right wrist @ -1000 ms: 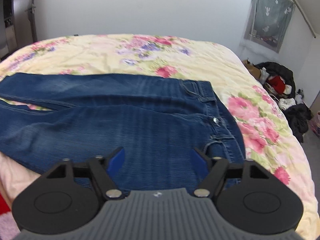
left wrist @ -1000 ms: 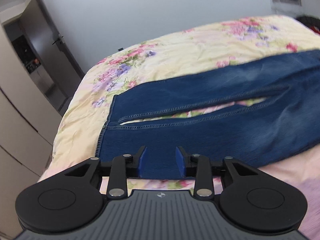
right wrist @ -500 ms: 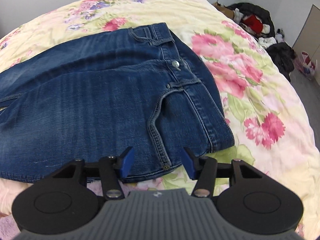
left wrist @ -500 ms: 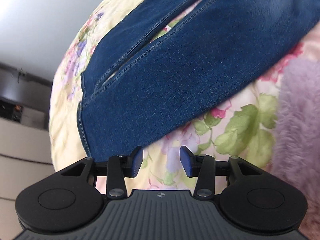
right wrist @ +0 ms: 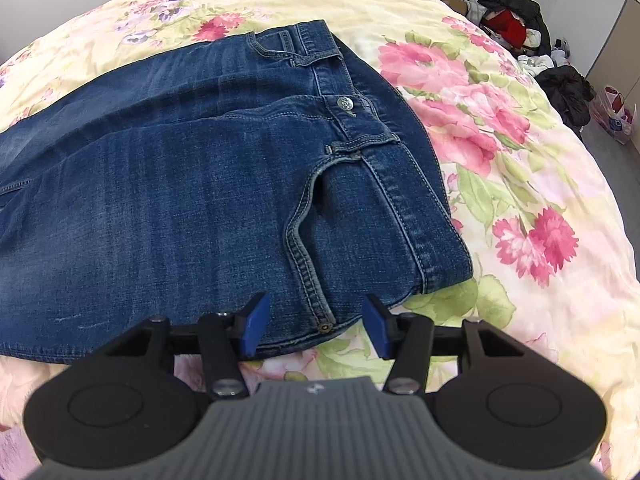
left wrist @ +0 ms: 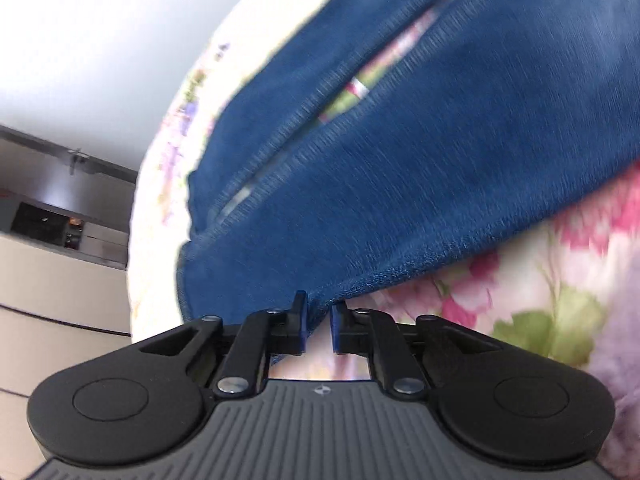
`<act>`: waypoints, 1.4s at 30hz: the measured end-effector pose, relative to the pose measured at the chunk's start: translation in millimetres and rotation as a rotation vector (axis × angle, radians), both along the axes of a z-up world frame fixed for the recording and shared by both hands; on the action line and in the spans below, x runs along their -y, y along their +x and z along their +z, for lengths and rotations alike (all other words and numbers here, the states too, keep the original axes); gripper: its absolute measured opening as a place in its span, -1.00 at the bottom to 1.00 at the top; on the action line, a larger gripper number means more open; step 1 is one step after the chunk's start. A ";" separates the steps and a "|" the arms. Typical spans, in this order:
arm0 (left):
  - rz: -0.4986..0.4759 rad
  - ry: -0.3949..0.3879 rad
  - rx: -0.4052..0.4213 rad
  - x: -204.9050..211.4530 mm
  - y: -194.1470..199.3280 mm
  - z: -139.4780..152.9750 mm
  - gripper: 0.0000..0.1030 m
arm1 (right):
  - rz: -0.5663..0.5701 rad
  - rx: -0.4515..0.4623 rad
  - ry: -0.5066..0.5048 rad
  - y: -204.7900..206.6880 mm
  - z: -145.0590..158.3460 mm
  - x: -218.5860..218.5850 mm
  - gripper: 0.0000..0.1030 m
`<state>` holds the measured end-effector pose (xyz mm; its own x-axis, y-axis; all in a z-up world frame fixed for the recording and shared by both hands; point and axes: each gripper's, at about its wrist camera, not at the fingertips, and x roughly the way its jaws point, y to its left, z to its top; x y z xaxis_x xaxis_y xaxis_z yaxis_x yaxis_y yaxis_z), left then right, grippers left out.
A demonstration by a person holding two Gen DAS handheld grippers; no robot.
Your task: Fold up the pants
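Observation:
Blue jeans [right wrist: 192,184] lie flat on a floral bedspread [right wrist: 500,168], waistband and button toward the right. My right gripper [right wrist: 316,326] is open, its blue pads either side of the near hip edge of the jeans by the pocket seam. In the left wrist view the two legs [left wrist: 400,168] stretch away, blurred. My left gripper [left wrist: 319,322] is closed on the near edge of the lower leg near the hem.
A purple fuzzy blanket [left wrist: 616,368] lies at the bed's near right edge. Clothes and bags [right wrist: 520,28] are piled on the floor past the bed's far right. Cabinets [left wrist: 60,280] stand left of the bed.
My left gripper has dropped to the leg's near edge and closed on it. My right gripper has moved in to the hip edge, still open.

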<state>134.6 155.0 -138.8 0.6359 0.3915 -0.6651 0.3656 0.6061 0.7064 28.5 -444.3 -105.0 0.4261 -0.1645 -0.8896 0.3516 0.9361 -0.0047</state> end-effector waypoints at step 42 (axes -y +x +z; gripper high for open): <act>0.284 -0.143 0.123 8.6 35.8 71.8 -0.92 | 0.892 0.007 -0.449 -24.5 -31.8 4.1 -0.91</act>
